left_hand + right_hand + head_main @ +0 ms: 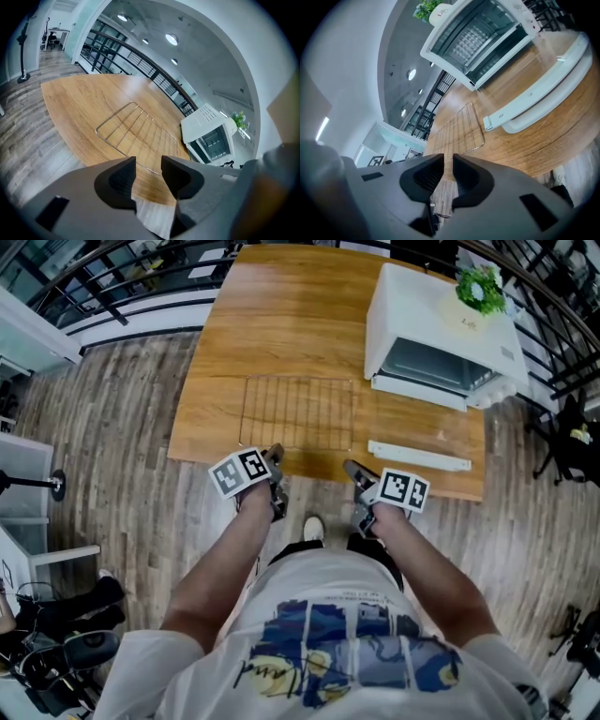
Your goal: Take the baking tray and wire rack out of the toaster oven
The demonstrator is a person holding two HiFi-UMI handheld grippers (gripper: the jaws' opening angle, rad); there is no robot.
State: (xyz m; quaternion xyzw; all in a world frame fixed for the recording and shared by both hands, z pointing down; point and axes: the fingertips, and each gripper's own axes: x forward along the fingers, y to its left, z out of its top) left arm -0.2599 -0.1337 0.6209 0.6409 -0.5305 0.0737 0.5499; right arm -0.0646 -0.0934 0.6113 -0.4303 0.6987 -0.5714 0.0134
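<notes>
We look down on a plank floor (112,427) with a black railing (141,268) along the top of the frame. The wooden table (281,315) fills the upper middle. At its upper right stands the white toaster oven (441,334), its mouth open toward us, with a small green plant (480,287) on its roof.

The wire rack (298,413) lies flat on the table at centre frame, out of the oven and to its left. We cannot pick out the baking tray in any view. A long white bar (417,456) lies across the table between the oven's mouth and the right gripper (354,470). It looks like the handle edge of a let-down glass door, though we cannot be sure.

Both grippers hang just off the table's near edge. The left gripper (275,460) is at the rack's near left corner, and a shoe (314,529) shows on the floor between the two arms.

The right gripper view alone looks into the oven's cavity, where a mesh pattern shows. In it the right gripper's jaws stand a narrow gap apart, holding nothing. The left gripper view shows the rack lengthwise and that gripper's jaws wider apart, also holding nothing.
</notes>
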